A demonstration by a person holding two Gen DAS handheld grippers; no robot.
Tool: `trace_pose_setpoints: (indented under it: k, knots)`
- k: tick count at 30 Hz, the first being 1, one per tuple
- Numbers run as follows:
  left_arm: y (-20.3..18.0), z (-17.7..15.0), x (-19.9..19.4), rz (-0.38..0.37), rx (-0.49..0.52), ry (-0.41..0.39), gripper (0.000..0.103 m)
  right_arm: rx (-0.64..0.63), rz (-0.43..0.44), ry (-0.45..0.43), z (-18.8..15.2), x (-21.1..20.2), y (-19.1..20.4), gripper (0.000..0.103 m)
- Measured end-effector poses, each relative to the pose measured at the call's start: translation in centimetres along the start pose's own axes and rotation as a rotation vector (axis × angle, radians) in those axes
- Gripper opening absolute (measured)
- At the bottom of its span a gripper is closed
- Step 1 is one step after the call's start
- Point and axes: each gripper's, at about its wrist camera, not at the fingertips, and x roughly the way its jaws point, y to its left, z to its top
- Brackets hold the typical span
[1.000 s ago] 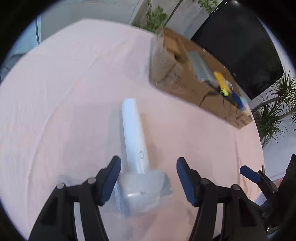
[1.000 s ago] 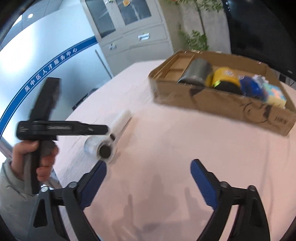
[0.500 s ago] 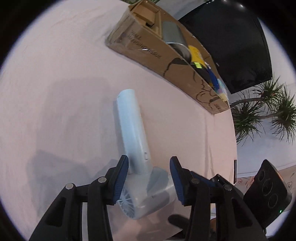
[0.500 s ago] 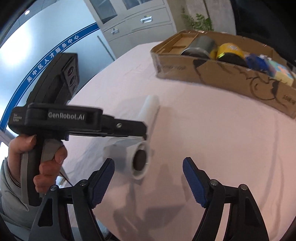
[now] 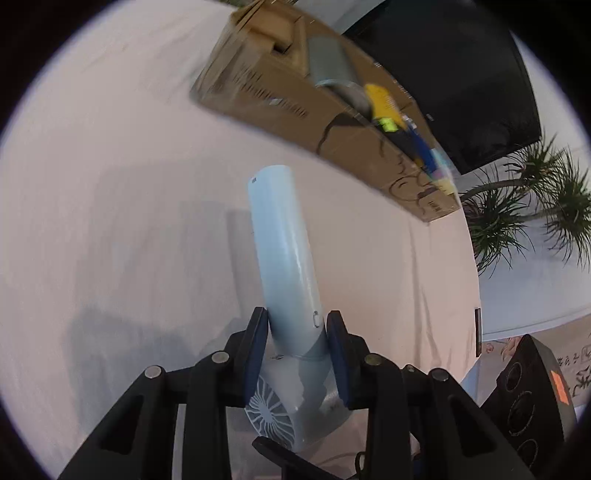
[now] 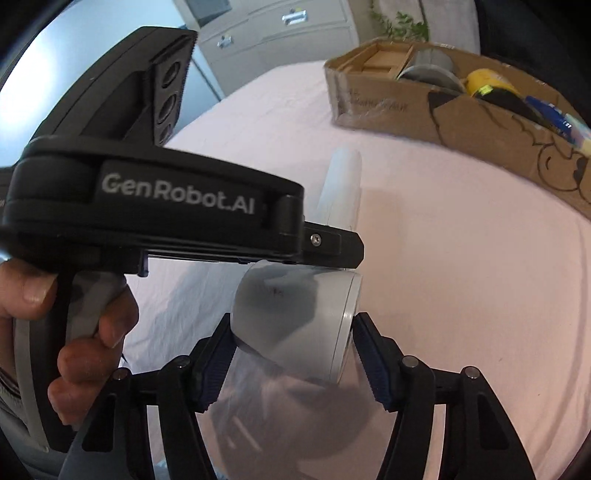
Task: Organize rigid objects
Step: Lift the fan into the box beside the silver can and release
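A pale blue handheld fan [image 5: 284,258] with a long handle and a round head is in both views. My left gripper [image 5: 297,332] is shut on the handle just above the head and holds it off the pink tablecloth. In the right wrist view the fan's head [image 6: 295,317] sits between my right gripper's [image 6: 291,358] blue pads, which stand close on either side of it; contact is unclear. The left gripper's black body [image 6: 155,206] crosses that view above the head.
An open cardboard box [image 5: 295,99] holds a grey cylinder, a yellow item and several small things at the far side of the table; it also shows in the right wrist view [image 6: 461,110]. A black screen [image 5: 461,74] and potted plants [image 5: 528,206] stand beyond. Grey cabinets [image 6: 277,33] are behind.
My left gripper has shut on the fan's handle and raised it off the cloth. My right gripper has moved in and narrowed around the fan's head.
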Motion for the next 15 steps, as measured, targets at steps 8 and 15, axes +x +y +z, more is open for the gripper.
trace_pose_setpoints:
  k: [8,15]
  knots:
    - [-4.6,7.2,-5.1,0.002,0.177,-0.171,0.029,-0.016,-0.024,-0.147,6.8,-3.4,-0.6,0.060]
    - [-3.5,20.1,-5.6,-0.014,0.255,-0.249,0.030,-0.043,-0.037,-0.194,19.9,-2.1,-3.0,0.060]
